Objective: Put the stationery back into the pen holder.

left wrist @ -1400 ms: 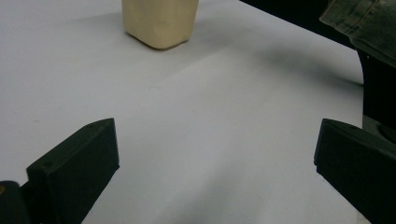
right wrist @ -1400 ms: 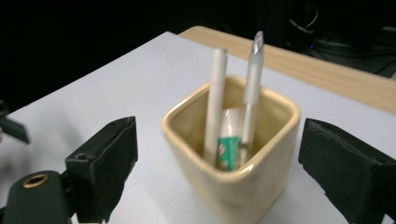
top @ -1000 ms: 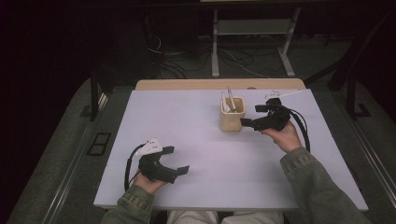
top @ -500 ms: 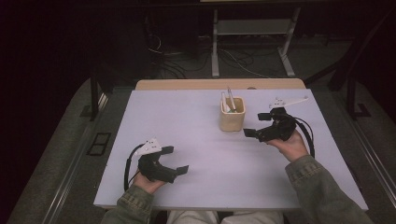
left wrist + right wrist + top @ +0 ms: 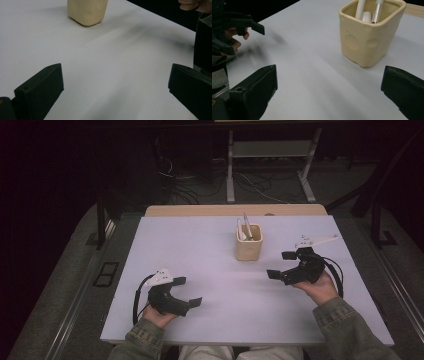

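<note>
A cream cup (image 5: 248, 246) stands upright toward the far middle of the white table (image 5: 200, 250), w/ white pens (image 5: 243, 228) poking out of its mouth. The right gripper (image 5: 282, 266) hangs just right of the cup and nearer the person, apart from it, jaws spread wide and empty. In the right gripper view the cup (image 5: 369, 32) sits between the two black jaws but farther off, nothing pinched; the pens (image 5: 369, 11) lean inside it.

Vs. a sec ago, the right gripper has drawn back: then it sat close beside the cup's right wall, now it is lower and well off the cup, toward the table's near right. The cup itself hasn't shifted, and the pens stand as they did. That reads as a retreat after dropping a pen in, i.e. this placing looks done and the hand is likely heading home or for the next item.

The left gripper (image 5: 189, 292) rests well left of the cup and near the table's front edge, same spot as before, jaws likewise spread, holding nothing. The left gripper view shows the cup (image 5: 87, 11) far ahead, bare tabletop between.

No loose pens show on the table around the cup.
</note>
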Action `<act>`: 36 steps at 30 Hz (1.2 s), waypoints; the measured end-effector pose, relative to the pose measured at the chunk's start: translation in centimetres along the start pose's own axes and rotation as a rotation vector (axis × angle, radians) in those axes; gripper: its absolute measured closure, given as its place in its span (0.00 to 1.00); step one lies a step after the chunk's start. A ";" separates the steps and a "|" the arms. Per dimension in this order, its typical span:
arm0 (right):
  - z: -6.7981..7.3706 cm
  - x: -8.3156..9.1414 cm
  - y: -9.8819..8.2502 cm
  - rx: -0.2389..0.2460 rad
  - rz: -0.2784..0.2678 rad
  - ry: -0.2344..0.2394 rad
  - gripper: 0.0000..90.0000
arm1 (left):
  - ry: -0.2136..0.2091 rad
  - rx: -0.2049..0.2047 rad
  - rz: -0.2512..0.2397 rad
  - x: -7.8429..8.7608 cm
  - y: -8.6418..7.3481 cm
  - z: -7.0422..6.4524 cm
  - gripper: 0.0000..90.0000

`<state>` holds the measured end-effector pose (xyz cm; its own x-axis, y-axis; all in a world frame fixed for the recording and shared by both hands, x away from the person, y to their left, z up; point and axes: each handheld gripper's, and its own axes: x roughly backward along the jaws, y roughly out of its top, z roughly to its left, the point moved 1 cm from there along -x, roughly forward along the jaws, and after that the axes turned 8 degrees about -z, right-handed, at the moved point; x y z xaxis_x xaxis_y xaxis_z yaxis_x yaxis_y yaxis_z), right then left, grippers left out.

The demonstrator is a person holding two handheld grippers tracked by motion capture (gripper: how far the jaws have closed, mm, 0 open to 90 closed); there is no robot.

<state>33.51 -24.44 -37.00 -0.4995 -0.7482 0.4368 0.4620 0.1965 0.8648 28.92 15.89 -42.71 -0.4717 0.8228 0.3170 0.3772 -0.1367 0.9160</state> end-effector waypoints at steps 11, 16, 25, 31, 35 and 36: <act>0.5 1.1 -2.8 0.003 0.013 -0.008 0.00 | 0.002 0.003 0.002 0.0 0.0 0.1 0.00; 0.6 1.7 -4.1 -0.003 0.019 -0.016 0.00 | 0.003 0.008 0.004 0.0 -0.1 0.1 0.00; 0.9 3.0 -6.0 -0.002 0.008 -0.028 0.00 | 0.005 0.012 0.008 0.1 -0.1 0.2 0.00; 0.9 3.5 -7.5 -0.022 0.006 -0.041 0.00 | 0.004 0.018 0.010 0.0 -0.2 0.1 0.00; 0.8 3.7 -8.2 -0.029 0.018 -0.056 0.00 | 0.001 0.015 0.014 0.1 -0.2 0.2 0.00; 0.8 3.8 -8.3 -0.024 0.013 -0.059 0.00 | 0.002 0.018 0.012 0.1 -0.2 0.2 0.00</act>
<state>27.21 -28.37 -42.32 -0.5353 -0.7068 0.4626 0.4862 0.1900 0.8529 28.91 16.09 -42.91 -0.4682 0.8203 0.3285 0.3972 -0.1367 0.9075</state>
